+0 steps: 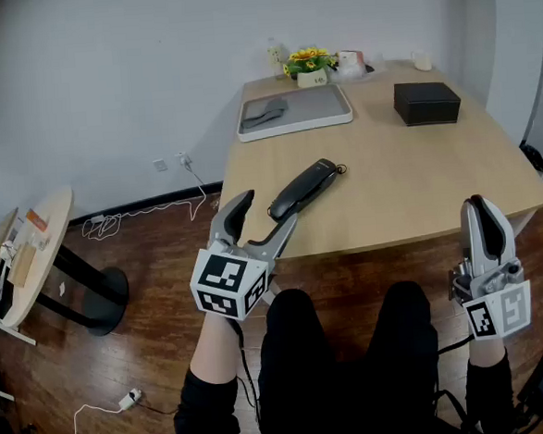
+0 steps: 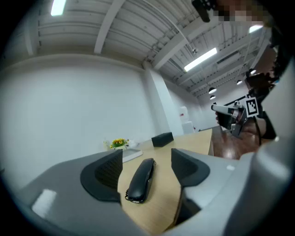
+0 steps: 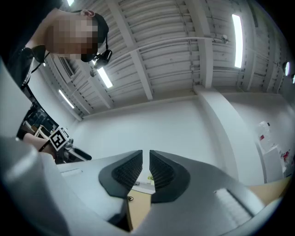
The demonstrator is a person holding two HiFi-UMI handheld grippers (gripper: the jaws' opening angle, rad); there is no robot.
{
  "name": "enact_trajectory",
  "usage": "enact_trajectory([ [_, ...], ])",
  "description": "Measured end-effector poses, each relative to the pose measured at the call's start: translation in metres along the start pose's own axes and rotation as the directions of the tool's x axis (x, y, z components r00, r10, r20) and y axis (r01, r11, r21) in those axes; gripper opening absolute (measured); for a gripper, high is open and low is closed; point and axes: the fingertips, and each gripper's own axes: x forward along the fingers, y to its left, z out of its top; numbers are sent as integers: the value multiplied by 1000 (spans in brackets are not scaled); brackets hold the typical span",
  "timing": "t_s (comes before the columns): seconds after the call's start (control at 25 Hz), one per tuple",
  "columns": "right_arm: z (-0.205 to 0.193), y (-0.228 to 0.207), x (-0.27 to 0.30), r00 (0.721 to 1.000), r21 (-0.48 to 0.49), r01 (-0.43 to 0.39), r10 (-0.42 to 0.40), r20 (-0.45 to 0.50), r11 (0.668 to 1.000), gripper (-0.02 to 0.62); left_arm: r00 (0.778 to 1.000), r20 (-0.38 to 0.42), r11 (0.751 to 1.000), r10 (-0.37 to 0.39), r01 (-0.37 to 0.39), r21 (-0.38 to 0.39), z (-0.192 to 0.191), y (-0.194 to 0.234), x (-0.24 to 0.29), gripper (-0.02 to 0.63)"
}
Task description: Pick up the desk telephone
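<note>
Quick look at where we are: our left gripper [image 1: 267, 212] hangs at the front left edge of the counter [image 1: 408, 183], jaws wide apart with nothing in them. The phone [image 1: 304, 189], a black handset, lies flat on the counter just past those jaws. In the left gripper view it lines up with the gap, its near end close to the tips. We can't tell from the head view whether one jaw brushes it. Our right gripper [image 1: 480, 208] sits off the counter's front right edge, pointing up. Its jaws are nearly together, just a thin slit between them, holding nothing. Further back on the counter we've got a grey tray [image 1: 315, 104], a black box [image 1: 427, 102] to its right, and flowers [image 1: 309, 62] at the far edge.
</note>
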Motion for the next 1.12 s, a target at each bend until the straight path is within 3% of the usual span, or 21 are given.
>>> enact_trajectory([
  [0.16, -15, -3, 17, 1000, -26, -8, 8, -4, 1000, 43, 975, -194, 993, -109, 114, 15, -45, 5, 62, 341],
  [0.36, -27, -24, 28, 1000, -30, 10, -11, -18, 999, 37, 891, -416, 980, -180, 201, 6, -96, 6, 105, 341],
  [0.6, -47, -48, 27, 999, 34, 34, -33, -31, 999, 28, 779, -556, 949, -290, 307, -66, -128, 3, 135, 343],
  [0.76, -54, -48, 25, 1000, 65, 19, -18, -24, 998, 23, 753, -563, 937, -341, 318, -142, -135, 4, 141, 348],
  [0.84, -54, -48, 24, 999, 69, 24, -22, -26, 997, 21, 765, -546, 939, -342, 302, -164, -134, 7, 141, 310],
  [0.92, -54, -47, 24, 999, 70, 29, -27, -29, 997, 20, 795, -524, 952, -306, 272, -143, -130, 12, 142, 286],
  [1.0, -54, -47, 25, 999, 70, 30, -28, -29, 997, 18, 832, -480, 961, -278, 237, -144, -123, 16, 141, 267],
  [1.12, -51, -47, 24, 999, 66, 34, -32, -26, 997, 17, 903, -344, 955, -259, 185, -232, -105, 20, 133, 264],
])
